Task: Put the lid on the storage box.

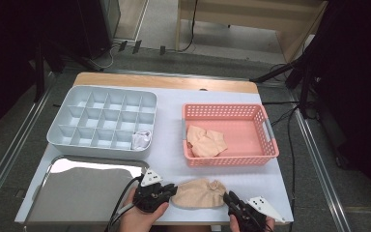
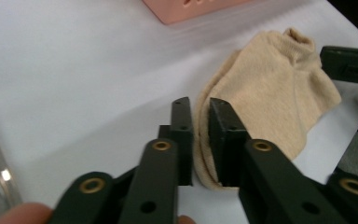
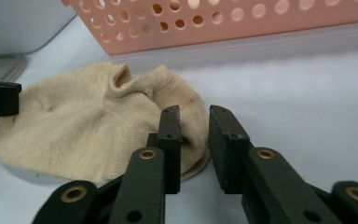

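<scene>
We set both grippers at the beige sock (image 1: pixel 199 194): left gripper (image 1: pixel 172 189) and right gripper (image 1: pixel 228 198) each slightly open, gripping nothing.

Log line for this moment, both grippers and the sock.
left gripper: open at sock edge | right gripper: open at opposite edge | sock: flat on table

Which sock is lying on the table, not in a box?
The beige sock at the table's front edge, between the two grippers. The other beige socks lie in the pink basket, the white one in the grey tray.
</scene>
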### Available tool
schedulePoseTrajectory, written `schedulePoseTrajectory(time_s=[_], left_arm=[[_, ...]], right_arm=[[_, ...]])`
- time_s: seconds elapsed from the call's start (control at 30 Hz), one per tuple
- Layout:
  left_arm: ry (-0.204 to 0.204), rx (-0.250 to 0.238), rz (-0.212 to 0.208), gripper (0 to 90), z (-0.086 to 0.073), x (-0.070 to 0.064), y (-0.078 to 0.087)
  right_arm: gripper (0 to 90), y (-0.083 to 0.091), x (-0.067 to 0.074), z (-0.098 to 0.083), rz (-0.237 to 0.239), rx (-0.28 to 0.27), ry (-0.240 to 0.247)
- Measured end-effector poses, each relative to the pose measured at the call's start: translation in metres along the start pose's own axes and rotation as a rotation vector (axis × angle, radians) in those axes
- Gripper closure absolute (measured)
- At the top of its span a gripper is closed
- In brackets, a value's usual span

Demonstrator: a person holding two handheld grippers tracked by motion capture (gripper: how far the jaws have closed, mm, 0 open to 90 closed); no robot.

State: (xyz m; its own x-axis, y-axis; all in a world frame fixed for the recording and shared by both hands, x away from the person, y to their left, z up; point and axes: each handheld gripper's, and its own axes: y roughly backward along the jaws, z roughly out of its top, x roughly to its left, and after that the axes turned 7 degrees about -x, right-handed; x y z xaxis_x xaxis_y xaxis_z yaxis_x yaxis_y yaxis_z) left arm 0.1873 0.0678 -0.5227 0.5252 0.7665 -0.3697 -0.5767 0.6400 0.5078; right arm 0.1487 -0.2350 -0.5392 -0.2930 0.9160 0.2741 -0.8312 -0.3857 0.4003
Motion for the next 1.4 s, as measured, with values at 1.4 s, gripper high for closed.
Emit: schedulePoseTrajectory(time_s=[1.4], left_arm=[[-0.091,0.028,-0.019,85.9,0.003,-0.047,-0.044]], right_arm=[[62.7,-0.001,0.004,-0.005,-0.032,0.001,-0.014]])
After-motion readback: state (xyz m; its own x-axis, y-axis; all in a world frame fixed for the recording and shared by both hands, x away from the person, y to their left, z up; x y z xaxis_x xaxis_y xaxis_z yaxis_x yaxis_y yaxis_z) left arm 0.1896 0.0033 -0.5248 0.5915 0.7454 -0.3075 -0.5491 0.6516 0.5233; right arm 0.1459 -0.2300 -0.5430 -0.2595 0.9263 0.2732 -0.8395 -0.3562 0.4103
